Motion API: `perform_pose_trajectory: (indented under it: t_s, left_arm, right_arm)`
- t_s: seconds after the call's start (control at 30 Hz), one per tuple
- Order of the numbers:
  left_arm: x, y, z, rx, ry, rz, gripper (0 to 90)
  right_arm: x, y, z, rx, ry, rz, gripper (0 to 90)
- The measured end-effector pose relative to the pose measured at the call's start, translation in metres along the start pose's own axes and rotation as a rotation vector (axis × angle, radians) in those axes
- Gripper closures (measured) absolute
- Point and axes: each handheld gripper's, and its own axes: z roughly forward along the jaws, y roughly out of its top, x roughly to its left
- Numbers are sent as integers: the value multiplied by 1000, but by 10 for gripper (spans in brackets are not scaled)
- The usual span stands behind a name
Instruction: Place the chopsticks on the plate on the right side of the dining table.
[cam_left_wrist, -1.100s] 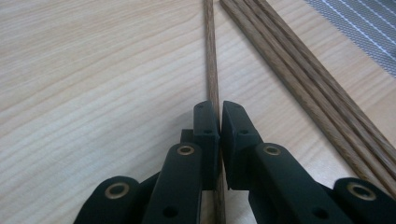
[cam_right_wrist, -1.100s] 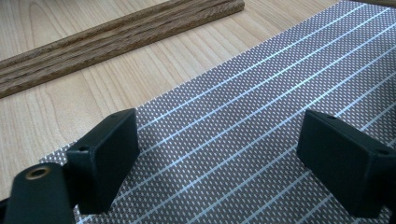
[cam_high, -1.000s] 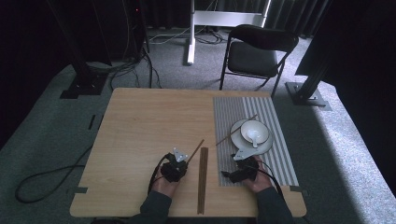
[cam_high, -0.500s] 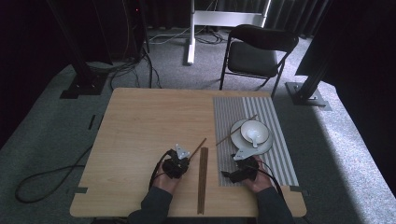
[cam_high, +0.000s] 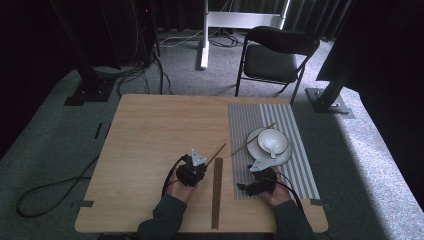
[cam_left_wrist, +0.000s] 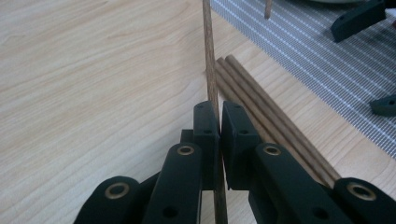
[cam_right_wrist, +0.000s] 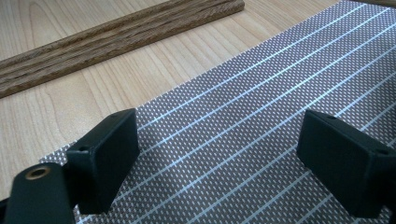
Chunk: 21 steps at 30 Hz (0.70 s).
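My left gripper (cam_high: 201, 167) (cam_left_wrist: 220, 116) is shut on a thin wooden chopstick (cam_high: 216, 152) (cam_left_wrist: 208, 56) that points forward and right from its jaws, low over the table. Just to its right lies a bundle of long wooden rods (cam_high: 217, 192) (cam_left_wrist: 261, 102) (cam_right_wrist: 116, 32). A second chopstick (cam_high: 252, 140) leans on a white plate (cam_high: 286, 156) carrying a white bowl (cam_high: 272, 139) with a spoon (cam_high: 271, 146). My right gripper (cam_high: 246, 186) (cam_right_wrist: 219, 158) stands open, empty, over the striped placemat (cam_high: 300, 170) (cam_right_wrist: 243, 116), jaws wide apart.
The wooden table (cam_high: 150, 135) has bare room on its left and far side. A black folding chair (cam_high: 275, 55) stands behind the table. Cables (cam_high: 45, 192) trail on the carpet at the left. The right gripper's jaw tips show in the left gripper view.
My left gripper has edged slightly forward and right with the chopstick in it. The right gripper has stayed about where it was.
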Motion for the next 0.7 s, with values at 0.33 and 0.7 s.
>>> perform_pose_trajectory:
  t_s: [0.33,0.7]
  left_arm:
    - [1,9,2,-11,-20,15,850]
    - [4,18,-1,-25,-23,36,849]
  right_arm:
    - [0,0,0,-1,0,2,119]
    - [0,0,0,0,0,1,118]
